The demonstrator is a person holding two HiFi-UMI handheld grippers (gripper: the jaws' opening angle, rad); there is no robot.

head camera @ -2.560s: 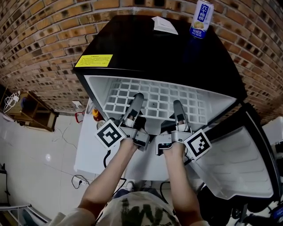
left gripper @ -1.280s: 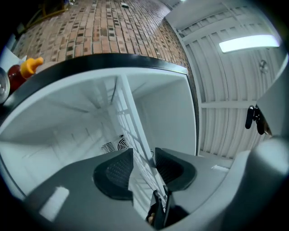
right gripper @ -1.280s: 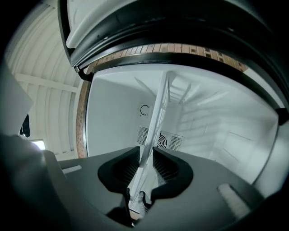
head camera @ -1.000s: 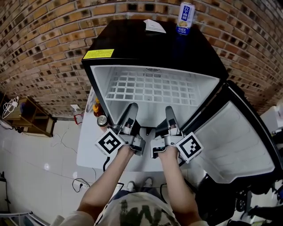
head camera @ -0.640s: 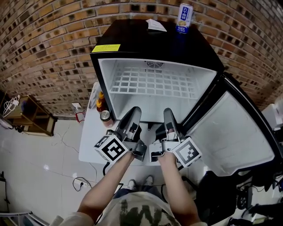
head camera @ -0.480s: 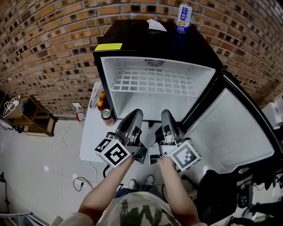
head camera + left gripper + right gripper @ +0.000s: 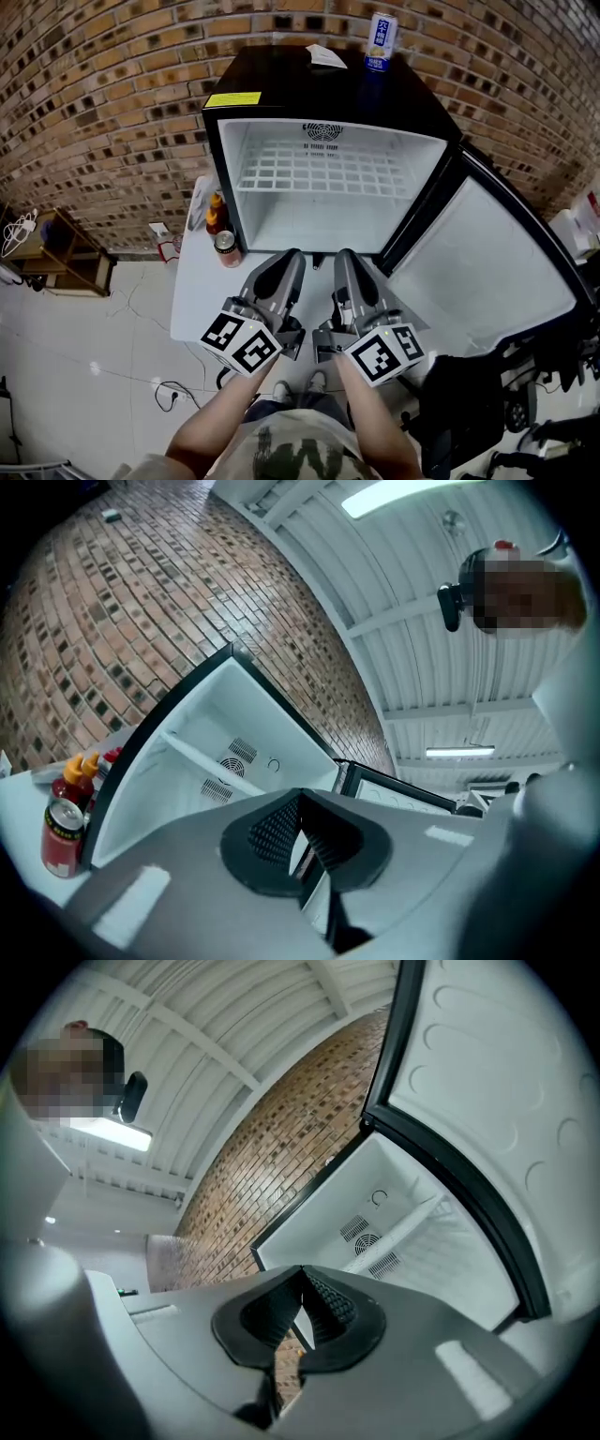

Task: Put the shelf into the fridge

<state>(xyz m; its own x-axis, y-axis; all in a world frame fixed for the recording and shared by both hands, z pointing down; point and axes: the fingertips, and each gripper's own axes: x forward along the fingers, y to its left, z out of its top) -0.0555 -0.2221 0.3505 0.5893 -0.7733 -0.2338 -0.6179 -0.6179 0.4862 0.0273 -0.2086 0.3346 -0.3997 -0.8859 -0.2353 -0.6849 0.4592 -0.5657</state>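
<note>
Black mini fridge stands against a brick wall, seen from above, with its door swung wide open to the right. Its white compartment holds the white wire shelf, which sits level on the side rails in the upper part, its back edge close to a round fan vent in the rear wall. In both gripper views the shelf shows edge-on as a pale bar across the cavity.

On the fridge's top stand a blue and white drink can and, just beside it, a sheet of paper; a yellow sticker lies near the front left corner.

To the left of the fridge, a white table carries what appear to be two red sauce bottles with orange caps and a red can.

Both grippers are held in front of the open compartment, well apart from the shelf. The left gripper has its jaws pressed together on nothing. The right gripper likewise has its pads meeting at the tips, with nothing between them.
</note>
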